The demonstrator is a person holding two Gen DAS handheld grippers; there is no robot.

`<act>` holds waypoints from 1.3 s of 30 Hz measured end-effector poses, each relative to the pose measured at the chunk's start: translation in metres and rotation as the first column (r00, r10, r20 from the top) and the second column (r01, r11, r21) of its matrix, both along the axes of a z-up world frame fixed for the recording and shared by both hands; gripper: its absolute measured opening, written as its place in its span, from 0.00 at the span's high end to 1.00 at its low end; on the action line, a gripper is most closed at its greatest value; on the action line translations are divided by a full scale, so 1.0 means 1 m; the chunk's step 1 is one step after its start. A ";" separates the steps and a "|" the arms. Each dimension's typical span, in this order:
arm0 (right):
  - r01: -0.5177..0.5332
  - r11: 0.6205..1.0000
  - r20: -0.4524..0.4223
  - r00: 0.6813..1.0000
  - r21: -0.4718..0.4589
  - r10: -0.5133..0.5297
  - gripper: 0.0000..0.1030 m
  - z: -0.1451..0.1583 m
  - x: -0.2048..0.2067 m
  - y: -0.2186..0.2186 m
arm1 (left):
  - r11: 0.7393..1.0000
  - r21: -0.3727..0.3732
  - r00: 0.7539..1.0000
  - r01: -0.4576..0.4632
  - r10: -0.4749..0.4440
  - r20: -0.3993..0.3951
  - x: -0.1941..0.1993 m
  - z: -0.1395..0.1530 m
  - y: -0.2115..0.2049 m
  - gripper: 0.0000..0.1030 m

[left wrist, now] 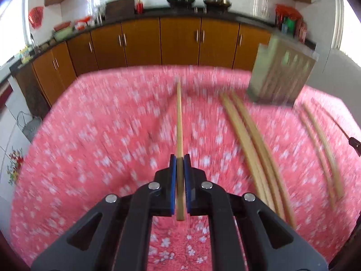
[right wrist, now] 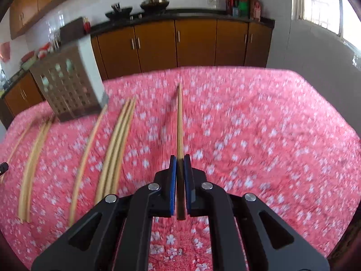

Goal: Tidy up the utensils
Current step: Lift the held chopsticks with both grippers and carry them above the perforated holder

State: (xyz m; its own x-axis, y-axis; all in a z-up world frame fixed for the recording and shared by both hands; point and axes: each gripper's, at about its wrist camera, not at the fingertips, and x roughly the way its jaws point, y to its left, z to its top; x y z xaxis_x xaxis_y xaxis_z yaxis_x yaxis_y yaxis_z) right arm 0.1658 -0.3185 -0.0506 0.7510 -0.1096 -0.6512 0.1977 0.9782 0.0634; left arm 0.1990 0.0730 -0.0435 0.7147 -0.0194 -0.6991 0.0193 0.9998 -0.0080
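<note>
My left gripper (left wrist: 180,158) is shut on a wooden chopstick (left wrist: 179,122) that points forward over the pink flowered tablecloth (left wrist: 90,135). My right gripper (right wrist: 180,158) is likewise shut on a second wooden chopstick (right wrist: 179,122), lifted above the cloth. Several loose chopsticks (left wrist: 255,140) lie on the cloth right of the left gripper; in the right wrist view those loose chopsticks (right wrist: 117,144) lie to the left. A perforated metal utensil holder (left wrist: 282,74) stands at the far right in the left view; in the right view the holder (right wrist: 67,83) stands at the far left.
Brown kitchen cabinets (left wrist: 180,43) under a dark counter run behind the table. The table's far edge (right wrist: 203,70) drops off toward them. More chopsticks (left wrist: 325,149) lie at the right side. A tip of the other gripper (left wrist: 355,144) shows at the right edge.
</note>
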 end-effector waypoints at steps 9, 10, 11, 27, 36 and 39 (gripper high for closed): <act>0.018 1.000 0.221 0.975 0.003 -0.018 0.93 0.076 -0.008 -0.011 | 0.998 -0.063 0.968 -0.016 0.031 0.250 -0.008 0.096 0.007 0.92; 0.019 1.000 0.231 0.973 0.003 -0.019 0.93 0.080 -0.007 -0.012 | 0.998 -0.067 0.965 -0.018 0.035 0.258 -0.007 0.100 0.007 0.92; 0.019 1.000 0.240 0.971 0.005 -0.020 0.93 0.081 -0.008 -0.013 | 0.997 -0.074 0.963 -0.021 0.040 0.265 -0.004 0.106 0.007 0.92; -0.081 0.995 0.472 0.880 0.059 0.044 0.93 0.194 0.009 0.010 | 0.991 -0.122 0.915 0.051 0.003 0.403 0.010 0.198 -0.010 0.92; -0.195 0.979 0.599 0.791 0.056 0.123 0.93 0.232 0.022 0.056 | 0.967 -0.146 0.883 0.207 -0.120 0.453 0.019 0.238 -0.071 0.92; -0.207 0.977 0.563 0.814 0.050 0.143 0.93 0.218 0.039 0.066 | 0.958 -0.158 0.897 0.240 -0.157 0.413 0.031 0.226 -0.090 0.92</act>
State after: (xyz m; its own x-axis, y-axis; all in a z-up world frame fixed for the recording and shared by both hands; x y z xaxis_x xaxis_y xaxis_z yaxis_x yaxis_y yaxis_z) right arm 0.2046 -0.2524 0.1670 0.9875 0.1027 -0.1193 -0.0756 0.9743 0.2123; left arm 0.2298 -0.0172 0.1821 0.8956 -0.2996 -0.3289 0.2607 0.9525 -0.1576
